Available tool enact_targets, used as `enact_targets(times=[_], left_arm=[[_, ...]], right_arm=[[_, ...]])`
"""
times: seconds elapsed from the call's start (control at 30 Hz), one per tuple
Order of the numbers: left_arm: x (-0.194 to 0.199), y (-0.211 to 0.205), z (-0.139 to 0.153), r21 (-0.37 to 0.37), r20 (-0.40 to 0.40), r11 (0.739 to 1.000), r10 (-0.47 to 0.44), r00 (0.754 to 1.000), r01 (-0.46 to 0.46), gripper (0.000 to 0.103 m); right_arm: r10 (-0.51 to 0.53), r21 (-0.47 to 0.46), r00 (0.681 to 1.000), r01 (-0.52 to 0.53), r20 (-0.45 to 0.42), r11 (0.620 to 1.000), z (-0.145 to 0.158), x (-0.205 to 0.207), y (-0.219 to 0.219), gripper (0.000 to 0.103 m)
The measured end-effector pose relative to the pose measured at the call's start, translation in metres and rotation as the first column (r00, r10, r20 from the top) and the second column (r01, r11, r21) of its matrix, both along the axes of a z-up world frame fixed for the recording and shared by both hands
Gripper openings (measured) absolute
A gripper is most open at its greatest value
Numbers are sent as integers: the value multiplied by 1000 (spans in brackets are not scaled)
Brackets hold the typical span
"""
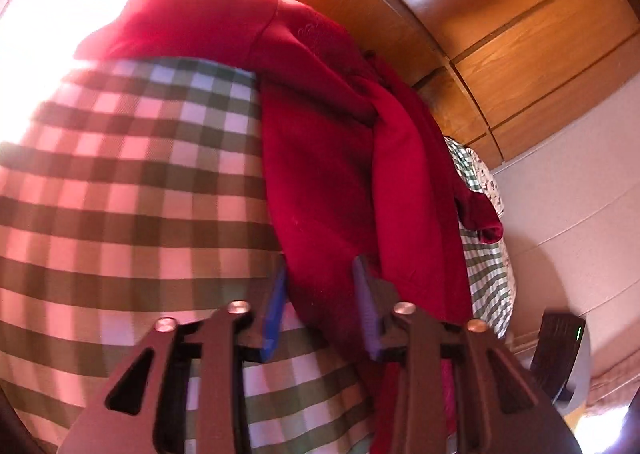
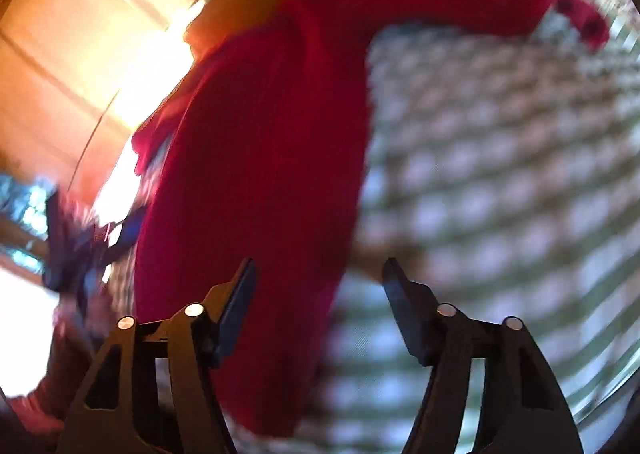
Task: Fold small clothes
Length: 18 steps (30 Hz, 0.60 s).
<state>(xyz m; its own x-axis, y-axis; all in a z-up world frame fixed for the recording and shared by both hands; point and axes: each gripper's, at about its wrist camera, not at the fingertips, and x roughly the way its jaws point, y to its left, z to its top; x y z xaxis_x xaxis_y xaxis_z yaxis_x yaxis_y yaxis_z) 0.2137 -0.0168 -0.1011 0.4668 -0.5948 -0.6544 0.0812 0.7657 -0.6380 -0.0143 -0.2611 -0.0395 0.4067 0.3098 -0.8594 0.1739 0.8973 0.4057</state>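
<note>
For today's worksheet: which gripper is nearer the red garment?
Left. The left gripper has the red garment between its fingers; the right gripper is open, just short of it.

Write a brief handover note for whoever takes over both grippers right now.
Left gripper: fingers either side of the hem of the dark red fleece garment; grip unclear.
Right gripper: open, hovering above the same garment, holding nothing.
Garment lies bunched on the green-and-white checked cloth, one sleeve stretched out.
Done: no neat fold yet.
Left: flatten, tuck sleeves, fold.
</note>
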Motion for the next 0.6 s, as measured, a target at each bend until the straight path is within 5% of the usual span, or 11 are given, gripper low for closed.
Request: enact_targets(times=[0.07, 0.13, 0.4, 0.6], left_arm=[[-1, 0, 4, -5, 4, 1000, -2, 1000, 2, 13], [-6, 1, 17, 0, 38, 1000, -4, 999, 4, 11], [-49, 61, 113, 58, 186, 998, 20, 982, -32, 10], [-88, 112, 126, 70, 109, 996, 54, 993, -62, 9]], right_arm=[[33, 15, 999, -33, 10, 999, 5, -2, 13, 23], [56, -41, 998, -55, 24, 998, 13, 1, 21, 10], [131, -195, 964, -86, 233, 977, 101, -3, 17, 8], [154, -242, 974, -112, 163, 964, 93, -37, 0, 8]])
